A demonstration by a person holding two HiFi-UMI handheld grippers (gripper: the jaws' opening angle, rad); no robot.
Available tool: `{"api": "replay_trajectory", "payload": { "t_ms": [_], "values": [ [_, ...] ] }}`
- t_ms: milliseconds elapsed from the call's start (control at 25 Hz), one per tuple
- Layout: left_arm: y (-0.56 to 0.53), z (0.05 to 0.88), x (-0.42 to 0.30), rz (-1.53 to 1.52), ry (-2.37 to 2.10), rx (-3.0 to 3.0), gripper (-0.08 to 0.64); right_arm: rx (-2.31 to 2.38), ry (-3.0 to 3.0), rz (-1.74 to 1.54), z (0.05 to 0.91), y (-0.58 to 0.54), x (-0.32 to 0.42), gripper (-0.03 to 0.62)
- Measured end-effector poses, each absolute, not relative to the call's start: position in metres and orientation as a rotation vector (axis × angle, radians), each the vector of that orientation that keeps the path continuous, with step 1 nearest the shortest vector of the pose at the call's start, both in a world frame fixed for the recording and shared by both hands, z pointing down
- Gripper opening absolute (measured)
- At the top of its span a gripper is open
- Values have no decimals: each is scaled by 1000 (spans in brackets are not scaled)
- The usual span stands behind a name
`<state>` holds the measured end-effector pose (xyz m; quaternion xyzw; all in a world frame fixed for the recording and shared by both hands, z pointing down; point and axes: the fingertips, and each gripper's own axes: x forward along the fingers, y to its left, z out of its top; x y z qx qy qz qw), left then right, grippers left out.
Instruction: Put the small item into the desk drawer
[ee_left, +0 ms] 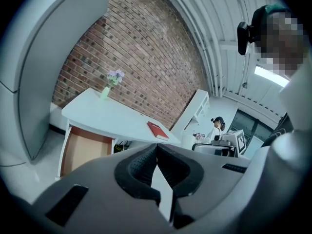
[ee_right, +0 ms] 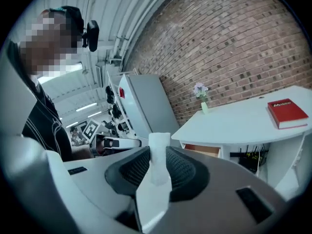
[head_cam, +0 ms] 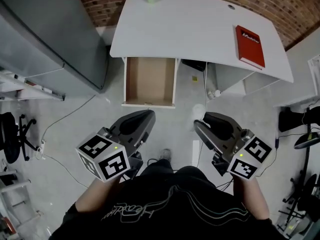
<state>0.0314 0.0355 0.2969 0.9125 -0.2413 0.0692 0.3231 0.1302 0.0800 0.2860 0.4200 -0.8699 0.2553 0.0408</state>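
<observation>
Drawer (head_cam: pixel 149 80) open under tabletop (head_cam: pixel 190 24) — bare wood inside. Right gripper (ee_right: pixel 159 150) fingers clamp sm. white item (ee_right: pixel 159 139); left gripper (ee_left: pixel 158 145) fingers closed.

Open floor (head_cam: pixel 177 96) before the pulled-out, empty drawer (head_cam: pixel 150 81)

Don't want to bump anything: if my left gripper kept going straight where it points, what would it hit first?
The left gripper would probably meet the front edge of the white desk, just right of the open drawer. Nothing shows before it, though depth is unclear.
</observation>
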Motion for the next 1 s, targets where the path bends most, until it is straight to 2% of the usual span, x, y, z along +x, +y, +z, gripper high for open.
{"api": "replay_trajectory", "payload": {
  "t_ms": [520,1000],
  "values": [
    [-21,339,-7,164,-797,2309,21,1106,-2574,682,330,-15,104,115],
    [-107,387,-17,192,-911,2166,21,865,-2519,768,407,-128,79,115]
  ]
}}
